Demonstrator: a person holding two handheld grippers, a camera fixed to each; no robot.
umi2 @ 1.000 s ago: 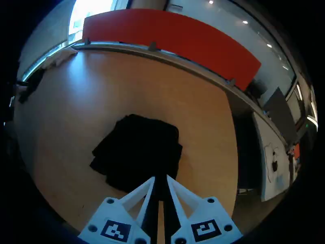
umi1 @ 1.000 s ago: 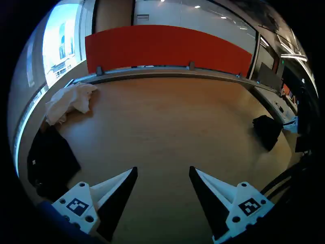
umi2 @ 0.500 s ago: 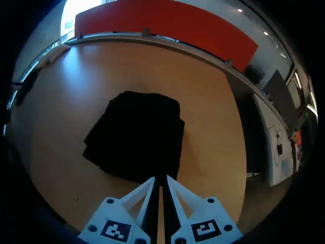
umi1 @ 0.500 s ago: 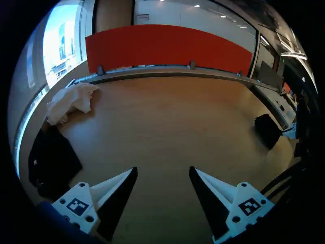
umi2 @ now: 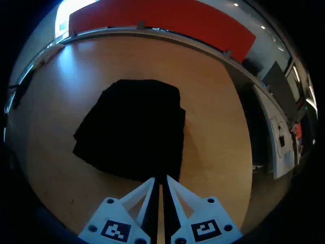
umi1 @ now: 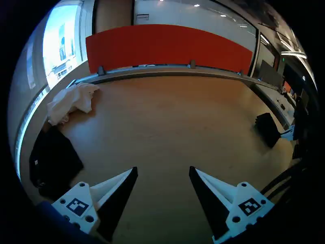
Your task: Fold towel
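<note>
**Supervisor:** Position of the task item?

**Inspector:** The black towel (umi2: 130,126) lies on the wooden table (umi2: 215,122) directly ahead of the right gripper (umi2: 159,179). It is bunched into a thick, uneven bundle with a ragged outline. In the left gripper view the same towel (umi1: 268,128) sits far off to the side, near the table's edge.

**Supervisor:** State of the tools?

**Inspector:** The right gripper's fingers are drawn together to a thin slit. The towel's near edge meets their tips, and they appear to pinch it, though the dark cloth against the dark slit makes the contact hard to confirm. The left gripper (umi1: 162,168) is spread wide and carries nothing. It hangs over bare table (umi1: 170,114), well apart from the towel.

**Supervisor:** Other items noted?

**Inspector:** A crumpled white cloth (umi1: 71,101) lies at the far corner, with a dark cloth (umi1: 53,160) nearer beside it. A red partition (umi1: 170,46) runs along the back of the table. None of these touches the black towel.

**Supervisor:** Progress?

**Inspector:** Judged early. The bundle may already have layers in it, but no neat, squared fold can be made out. One edge appears secured, and the second tool is not yet engaged. What remains, in the inspector's view, is to bring the towel to working space, spread it flat, make the folds with both tools, and release it.
</note>
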